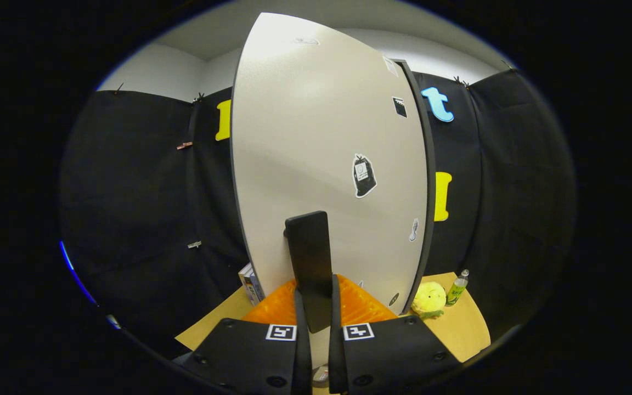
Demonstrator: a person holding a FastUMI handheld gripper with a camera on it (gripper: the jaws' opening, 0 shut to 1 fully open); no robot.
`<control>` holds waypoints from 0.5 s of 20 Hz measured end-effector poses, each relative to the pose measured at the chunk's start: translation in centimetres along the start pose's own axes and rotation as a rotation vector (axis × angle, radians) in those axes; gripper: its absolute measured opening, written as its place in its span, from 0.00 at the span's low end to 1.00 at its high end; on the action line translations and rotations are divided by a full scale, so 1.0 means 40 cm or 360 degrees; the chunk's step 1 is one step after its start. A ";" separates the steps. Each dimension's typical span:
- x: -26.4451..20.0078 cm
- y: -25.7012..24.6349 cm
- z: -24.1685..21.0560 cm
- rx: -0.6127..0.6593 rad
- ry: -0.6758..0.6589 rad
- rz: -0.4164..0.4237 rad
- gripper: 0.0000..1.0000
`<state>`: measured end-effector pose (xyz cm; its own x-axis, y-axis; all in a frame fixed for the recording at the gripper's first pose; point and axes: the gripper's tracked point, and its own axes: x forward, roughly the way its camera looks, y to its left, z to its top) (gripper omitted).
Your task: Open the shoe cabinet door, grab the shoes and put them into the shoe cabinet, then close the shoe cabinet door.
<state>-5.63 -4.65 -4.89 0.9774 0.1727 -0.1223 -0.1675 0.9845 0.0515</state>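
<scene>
The shoe cabinet door [316, 137], a pale panel with several small stickers, stands right in front of me. Its dark edge [428, 164] shows along its right side. A black upright handle [309, 247] sticks out from the door's lower part. My gripper [316, 299] is shut on the lower end of this handle, with one finger pressed against each side of it. The cabinet's inside is hidden behind the door.
A wooden tabletop [458, 329] lies below the door. On it, right of the door, sit a yellow plush toy [430, 299] and a small green bottle [457, 288]. A small box [250, 282] stands at the door's lower left. Black cloth walls close in all around.
</scene>
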 end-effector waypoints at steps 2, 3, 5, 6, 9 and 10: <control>-0.032 -0.036 0.001 -0.0002 -0.0011 -0.0016 0.16; -0.046 -0.055 0.002 -0.0003 -0.0018 -0.0032 0.16; -0.071 -0.096 0.001 -0.0006 -0.0030 -0.0073 0.16; -0.084 -0.115 0.003 -0.0008 -0.0035 -0.0098 0.16; -0.114 -0.179 0.006 -0.0024 -0.0053 -0.0185 0.15; -0.122 -0.198 0.008 -0.0030 -0.0061 -0.0214 0.15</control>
<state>-9.03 -13.31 -4.40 0.9953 0.0383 -0.0892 -0.0368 0.9992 0.0184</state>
